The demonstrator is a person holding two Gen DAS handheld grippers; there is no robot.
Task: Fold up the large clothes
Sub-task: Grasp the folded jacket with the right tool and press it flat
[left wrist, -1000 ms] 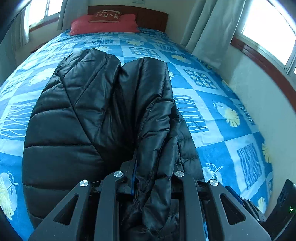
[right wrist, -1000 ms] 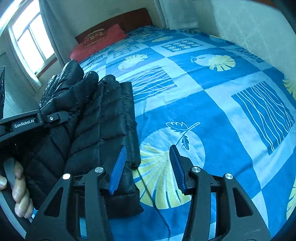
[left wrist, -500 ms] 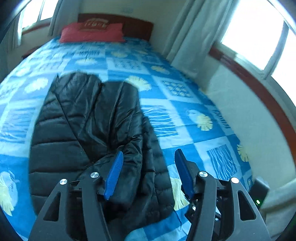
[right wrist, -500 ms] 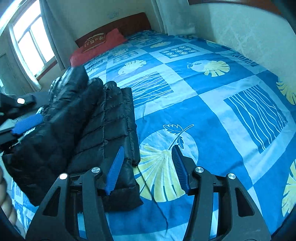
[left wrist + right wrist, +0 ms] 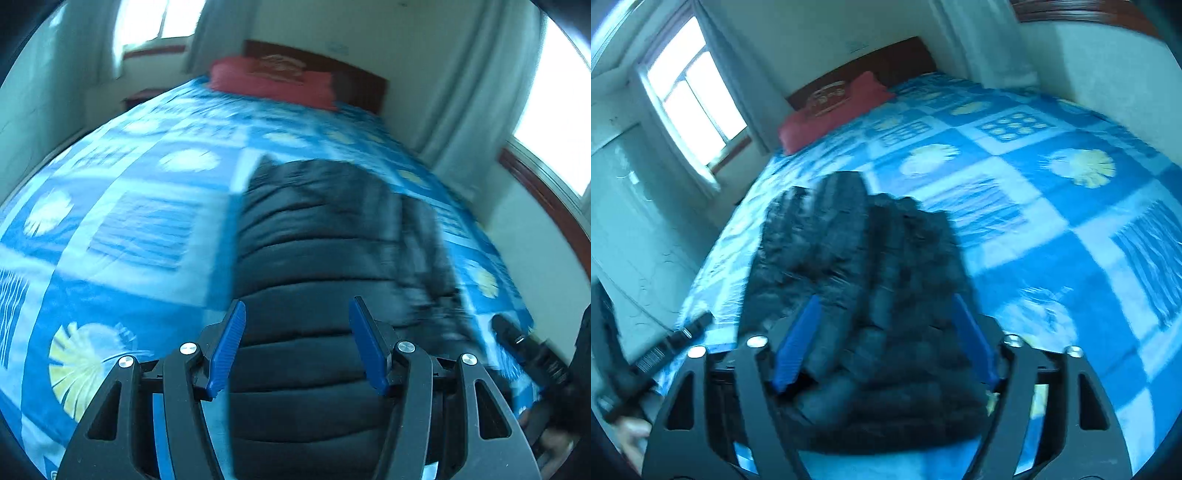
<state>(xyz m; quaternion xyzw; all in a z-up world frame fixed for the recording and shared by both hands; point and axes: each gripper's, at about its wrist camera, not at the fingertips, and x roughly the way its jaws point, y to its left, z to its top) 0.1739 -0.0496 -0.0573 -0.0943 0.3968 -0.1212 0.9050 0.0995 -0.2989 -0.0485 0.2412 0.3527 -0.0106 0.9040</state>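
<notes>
A black puffer jacket (image 5: 325,266) lies folded lengthwise on the blue patterned bed (image 5: 129,229). My left gripper (image 5: 297,332) hovers over its near end, open, with the blue pads (image 5: 229,343) apart and only the jacket below showing in the gap. In the right wrist view the same jacket (image 5: 857,258) fills the middle. My right gripper (image 5: 886,339) stands above its near end with the jaws opening wide. The jacket shows between the pads, which do not press on it. Both views are motion-blurred.
A red pillow (image 5: 831,107) and a dark headboard (image 5: 354,77) are at the far end of the bed. Curtained windows (image 5: 690,92) flank the bed, and a wall runs along its right side. The other gripper shows at the edge of each view, with a hand (image 5: 631,432) on it.
The left gripper let go of the jacket fold, opened, and swung sideways over the jacket's other side. The right gripper rose, shifted from the bare sheet to over the jacket, and widened.
</notes>
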